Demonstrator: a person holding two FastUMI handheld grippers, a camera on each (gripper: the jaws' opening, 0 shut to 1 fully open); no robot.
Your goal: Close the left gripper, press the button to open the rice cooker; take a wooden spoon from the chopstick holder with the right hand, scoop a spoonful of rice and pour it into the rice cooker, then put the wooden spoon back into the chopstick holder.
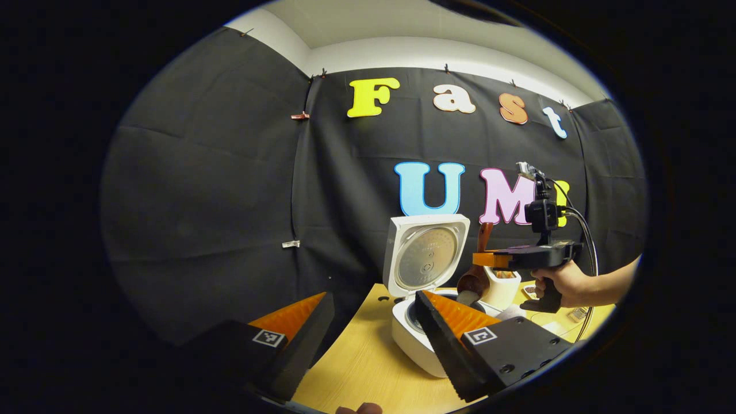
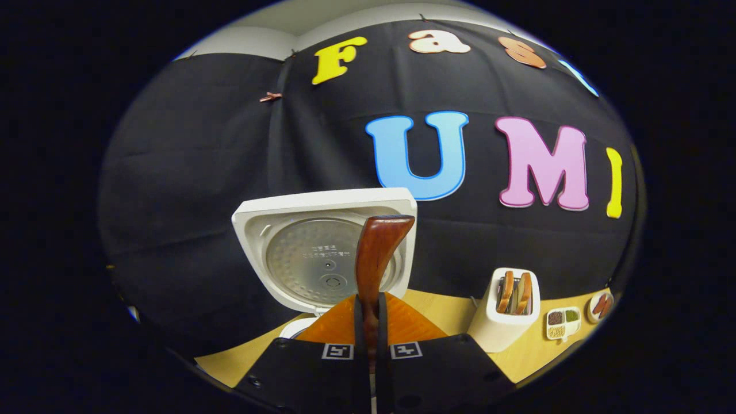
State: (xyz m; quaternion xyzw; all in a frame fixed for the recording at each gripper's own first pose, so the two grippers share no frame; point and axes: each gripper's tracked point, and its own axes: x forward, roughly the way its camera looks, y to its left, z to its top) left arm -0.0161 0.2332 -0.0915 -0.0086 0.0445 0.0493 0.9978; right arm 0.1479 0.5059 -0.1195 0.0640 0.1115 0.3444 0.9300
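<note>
Over the open rice cooker [image 1: 422,336] on the worktop [image 1: 362,368]: my right gripper [image 2: 368,322] pinching the wooden spoon [image 2: 376,253] handle-up, bowl toward the pot for pouring; left gripper [image 1: 368,339] spread, idle.

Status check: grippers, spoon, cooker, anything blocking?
Left gripper jaws open, holding nothing. Right gripper shut on wooden spoon, its bowl over the rice cooker. Lid up. Chopstick holder beside it; nothing blocking.
</note>
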